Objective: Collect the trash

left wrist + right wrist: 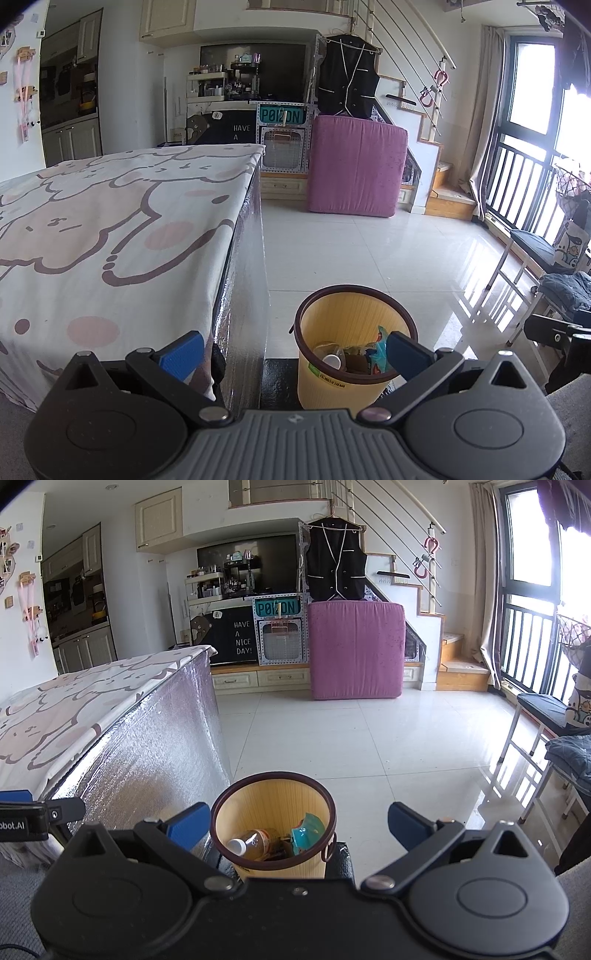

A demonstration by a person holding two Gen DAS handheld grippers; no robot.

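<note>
1. the left gripper (293, 350) is spread wide, its blue pads far apart and nothing between them; the left pad sits over the corner of the worktop, the right pad over the rim of the bin.
2. the right gripper (295, 825) is likewise released, jaws wide and empty, with the bin showing in the gap between the two blue pads.
3. the yellow trash bin (354, 354) with a dark brown rim stands upright on a black mat (279, 380) on the floor, just beside the worktop's corner.
4. inside the bin, the right wrist view shows a plastic bottle (255, 845) with a white cap and amber liquid lying tilted, and a teal wrapper (306, 834) against the right wall; the left wrist view shows a clear cup (330, 356) and colourful wrappers.
5. the worktop (110, 229) is covered with a pale cloth printed with cartoon animals, and its side is clad in silvery foil (147, 746).
6. in the right wrist view the tip of the other gripper shows at the left edge.
7. beyond lies a white tiled floor (351, 734), then a pink cushion block (356, 650) standing upright well apart from the bin, with a black vest (336, 561) hanging above it by the stairs.
</note>
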